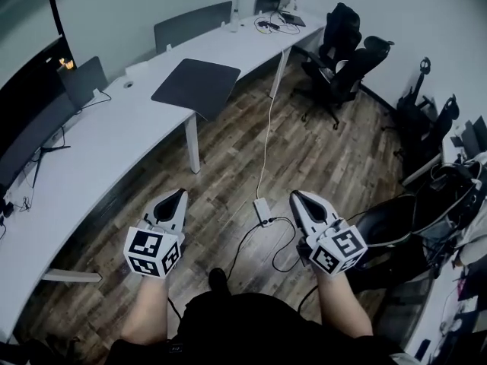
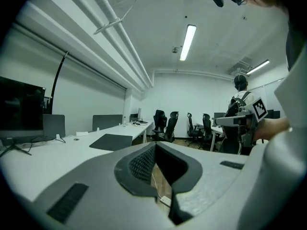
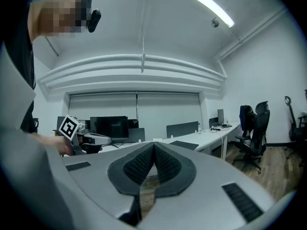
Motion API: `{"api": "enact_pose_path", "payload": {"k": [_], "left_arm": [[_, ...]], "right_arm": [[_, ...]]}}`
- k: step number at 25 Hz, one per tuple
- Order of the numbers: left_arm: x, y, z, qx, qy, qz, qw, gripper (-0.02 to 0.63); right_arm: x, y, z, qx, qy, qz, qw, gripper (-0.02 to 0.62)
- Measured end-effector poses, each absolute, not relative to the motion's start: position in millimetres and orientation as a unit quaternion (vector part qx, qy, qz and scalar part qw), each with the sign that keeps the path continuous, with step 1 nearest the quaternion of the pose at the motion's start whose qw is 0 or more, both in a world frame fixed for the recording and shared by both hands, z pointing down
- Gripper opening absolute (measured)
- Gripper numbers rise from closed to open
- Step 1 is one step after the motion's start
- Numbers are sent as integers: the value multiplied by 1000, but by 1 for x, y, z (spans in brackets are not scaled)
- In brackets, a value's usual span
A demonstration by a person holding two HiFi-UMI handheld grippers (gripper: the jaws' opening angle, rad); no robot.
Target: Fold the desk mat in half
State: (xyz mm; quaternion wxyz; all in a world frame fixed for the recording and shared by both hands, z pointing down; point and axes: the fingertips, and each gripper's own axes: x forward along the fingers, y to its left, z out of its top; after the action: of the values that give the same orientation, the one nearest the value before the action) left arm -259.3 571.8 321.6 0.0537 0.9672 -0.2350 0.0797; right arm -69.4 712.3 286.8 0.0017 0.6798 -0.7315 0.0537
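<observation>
Desk mat [image 1: 196,86] lies on the desk [image 1: 114,143] at eleven o'clock, office chairs [image 1: 346,55] at one; left gripper [image 1: 179,195] and right gripper [image 1: 296,196] stand closed, empty.

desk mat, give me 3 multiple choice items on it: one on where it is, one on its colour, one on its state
1. Where is the desk mat?
A. on the floor
B. on a chair
C. on the white desk

2. What colour is it?
A. dark grey
B. red
C. white

3. What state is it in?
A. rolled up
B. lying flat, unfolded
C. folded in half

Answers:
1 C, the head view shows it lying on the desk top.
2 A, it shows dark against the pale desk.
3 B, it is one flat sheet with no fold in it.
</observation>
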Motion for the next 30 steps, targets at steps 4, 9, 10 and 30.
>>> {"api": "enact_pose_path", "payload": {"k": [4,9,10,30], "left_arm": [[-259,532,320,968,-236,76,49,3],[-255,496,325,966,-238,87,49,3],[-251,490,327,966,-237,91,49,3],[-138,283,351,940,-304,144,61,3]], "right_arm": [[-68,667,281,677,-735,39,-3,-6],[-59,631,285,681,-731,48,-19,-6],[-57,622,283,681,-730,48,-26,-6],[100,386,353,641,-758,118,-32,-6]]}}
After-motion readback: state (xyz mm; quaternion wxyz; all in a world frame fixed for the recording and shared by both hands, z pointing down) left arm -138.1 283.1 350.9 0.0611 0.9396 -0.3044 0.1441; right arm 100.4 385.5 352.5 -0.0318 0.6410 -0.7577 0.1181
